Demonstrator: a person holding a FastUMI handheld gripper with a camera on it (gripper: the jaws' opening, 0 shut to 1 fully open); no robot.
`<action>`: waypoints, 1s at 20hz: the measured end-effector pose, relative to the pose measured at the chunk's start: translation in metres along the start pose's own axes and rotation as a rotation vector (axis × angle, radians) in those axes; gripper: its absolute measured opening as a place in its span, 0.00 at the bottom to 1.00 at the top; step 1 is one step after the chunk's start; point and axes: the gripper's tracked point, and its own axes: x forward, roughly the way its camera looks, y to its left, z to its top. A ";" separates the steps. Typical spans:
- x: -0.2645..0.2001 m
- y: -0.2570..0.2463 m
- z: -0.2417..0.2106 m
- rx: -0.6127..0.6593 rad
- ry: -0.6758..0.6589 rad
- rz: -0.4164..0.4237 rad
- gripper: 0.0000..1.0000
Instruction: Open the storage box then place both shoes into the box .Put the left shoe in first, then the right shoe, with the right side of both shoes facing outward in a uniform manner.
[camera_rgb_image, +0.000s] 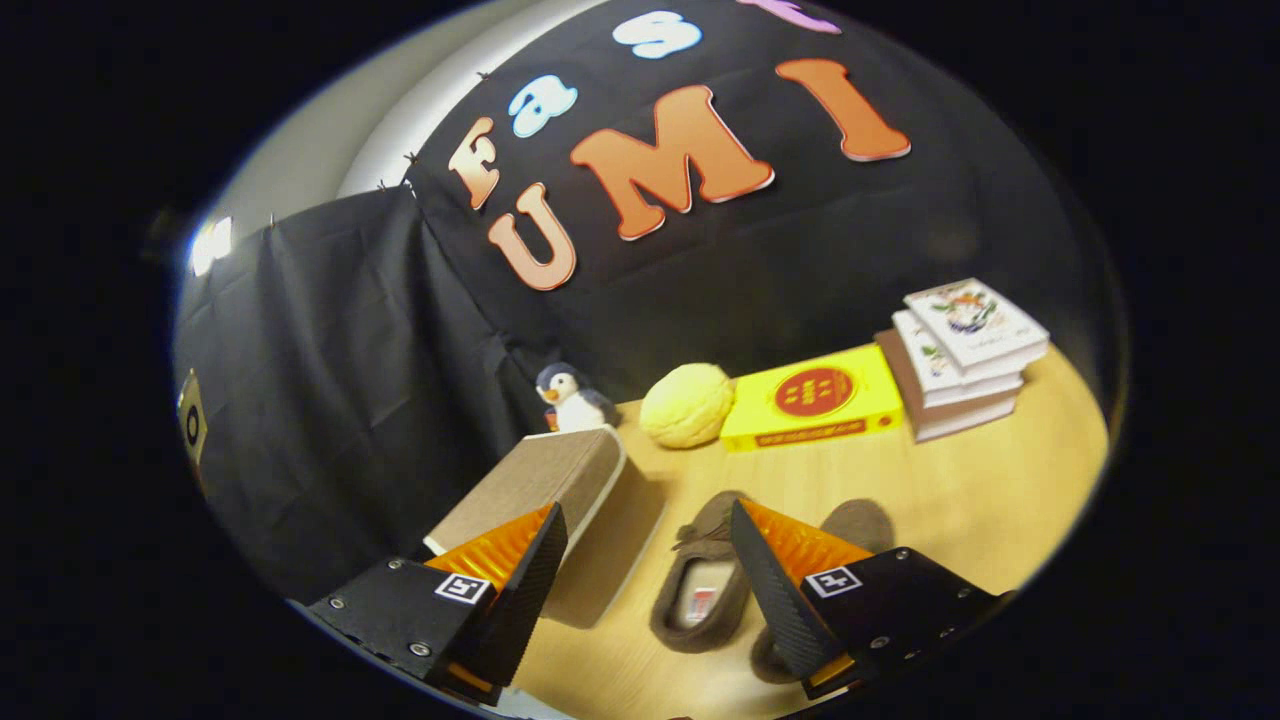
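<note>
Gripper (640, 575) jaws apart, empty — poised above the counter (960, 500) between closed storage box (560, 500) and brown slippers (705, 590), ready for lid opening.

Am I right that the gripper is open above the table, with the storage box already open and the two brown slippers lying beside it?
Not quite: the storage box is closed, its lid down, as the gripper view shows. The rest holds: the gripper is open above the table, holding nothing, and the two brown slippers lie beside the box.
</note>
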 end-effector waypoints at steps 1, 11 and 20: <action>0.010 0.009 -0.009 0.069 0.038 0.065 0.98; 0.095 0.062 -0.057 0.523 0.241 0.448 0.98; 0.119 0.075 -0.070 0.638 0.263 0.538 0.97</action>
